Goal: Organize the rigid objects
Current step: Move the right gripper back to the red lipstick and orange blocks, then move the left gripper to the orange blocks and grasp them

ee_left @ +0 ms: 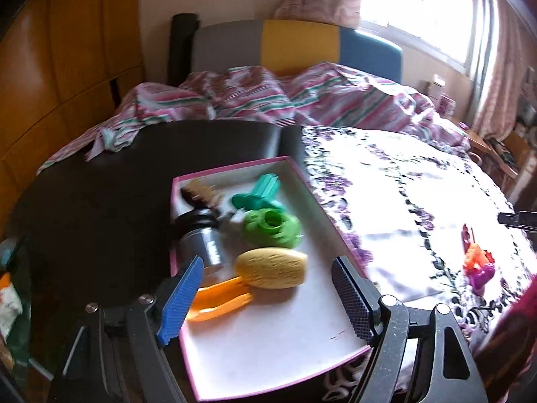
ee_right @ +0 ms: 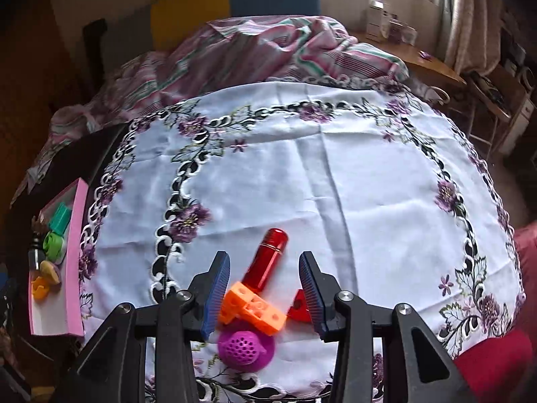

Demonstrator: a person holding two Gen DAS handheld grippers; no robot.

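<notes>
Pink-rimmed box sits at the cloth's edge w/ a yellow oval piece, green ring and teal part inside — your left gripper hovers over it, fingers wide, holding nothing. Your right gripper, also spread wide, straddles the orange block and red cylinder on the surface — purple strainer just below.

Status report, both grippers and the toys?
Left gripper open over tray. Right gripper open around orange block. Red tube touching it.
</notes>
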